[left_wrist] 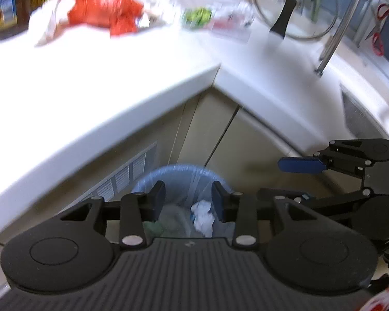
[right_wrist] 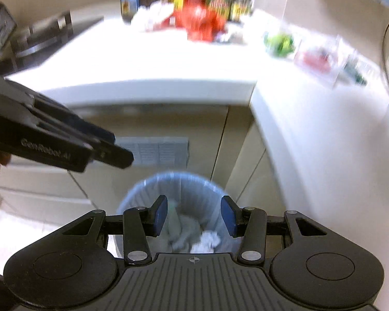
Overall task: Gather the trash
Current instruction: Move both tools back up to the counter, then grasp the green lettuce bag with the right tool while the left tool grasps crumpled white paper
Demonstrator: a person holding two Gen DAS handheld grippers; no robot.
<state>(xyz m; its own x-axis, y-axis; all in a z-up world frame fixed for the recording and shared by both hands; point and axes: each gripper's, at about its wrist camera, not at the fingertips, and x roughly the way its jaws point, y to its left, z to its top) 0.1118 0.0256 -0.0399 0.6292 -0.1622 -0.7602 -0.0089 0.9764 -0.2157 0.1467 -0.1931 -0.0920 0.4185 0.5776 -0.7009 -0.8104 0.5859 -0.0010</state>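
Trash is partly collected: crumpled white paper (right_wrist: 207, 241) lies in the lined bin (right_wrist: 147, 189) on the floor, while red wrappers (left_wrist: 106, 13) and clear packets (left_wrist: 230, 23) wait on the worktop (left_wrist: 90, 77). Left gripper (left_wrist: 188, 203) and right gripper (right_wrist: 194, 216) hang above the bin, jaws apart, empty.

Bright, overexposed white countertop (left_wrist: 96, 77), motion blur, fisheye bending at edges.

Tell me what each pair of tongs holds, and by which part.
Nothing. Left tongs and right tongs are both open and empty above the bin.
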